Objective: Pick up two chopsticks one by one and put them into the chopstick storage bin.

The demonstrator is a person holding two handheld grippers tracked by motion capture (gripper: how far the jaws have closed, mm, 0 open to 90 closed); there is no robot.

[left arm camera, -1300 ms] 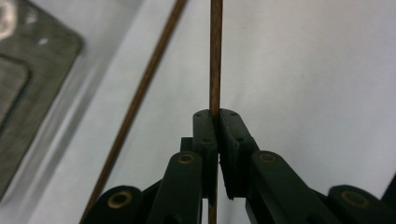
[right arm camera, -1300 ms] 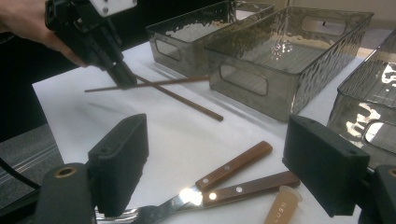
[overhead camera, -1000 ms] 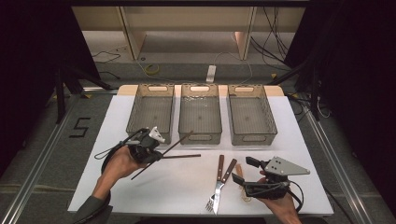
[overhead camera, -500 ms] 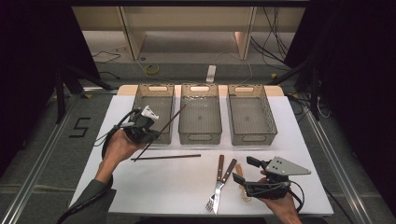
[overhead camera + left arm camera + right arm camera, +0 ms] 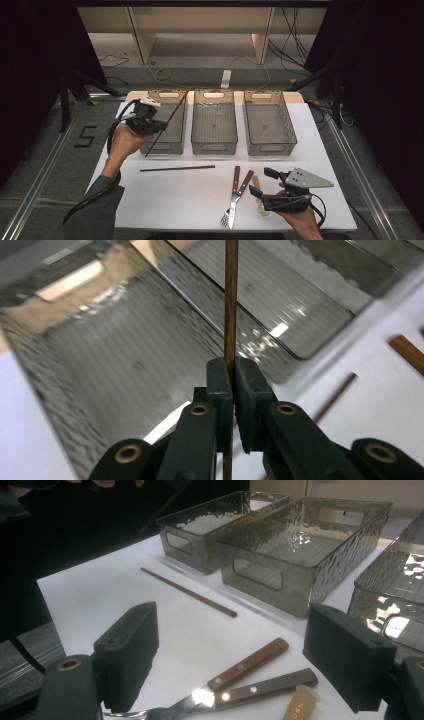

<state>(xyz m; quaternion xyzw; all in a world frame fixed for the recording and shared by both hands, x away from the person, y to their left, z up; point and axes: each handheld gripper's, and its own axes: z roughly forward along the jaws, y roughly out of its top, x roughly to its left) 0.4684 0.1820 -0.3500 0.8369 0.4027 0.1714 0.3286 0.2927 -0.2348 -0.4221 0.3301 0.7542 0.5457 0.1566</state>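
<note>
High view: left tongs point(image 5: 159, 125) pinching chopstick point(image 5: 167, 125) over ten-o'clock bin point(image 5: 176, 145); right tongs point(image 5: 263, 184) spread. Risk: thin stick may pivot, missing bin.

Thin dark-brown chopstick point(image 5: 166, 125), straight, round-section, clamped betw. left gripper point(image 5: 231, 371) pads near mid-length. In high view held off table, tilted diag.: upper end toward far rim of leftmost bin point(image 5: 178, 147), lower end down near bin's front-left corner. In left gripper view runs vertical thru closed jaws, sticking out above & below pads, over bin's ribbed floor. Bin: clear grey plastic, rectangular, textured walls, handle cut-out at end, leftmost of row at far side of white table. Second matching chopstick point(image 5: 177, 168) flat on table, approx. parallel to front edge, just in front of bins.
</note>
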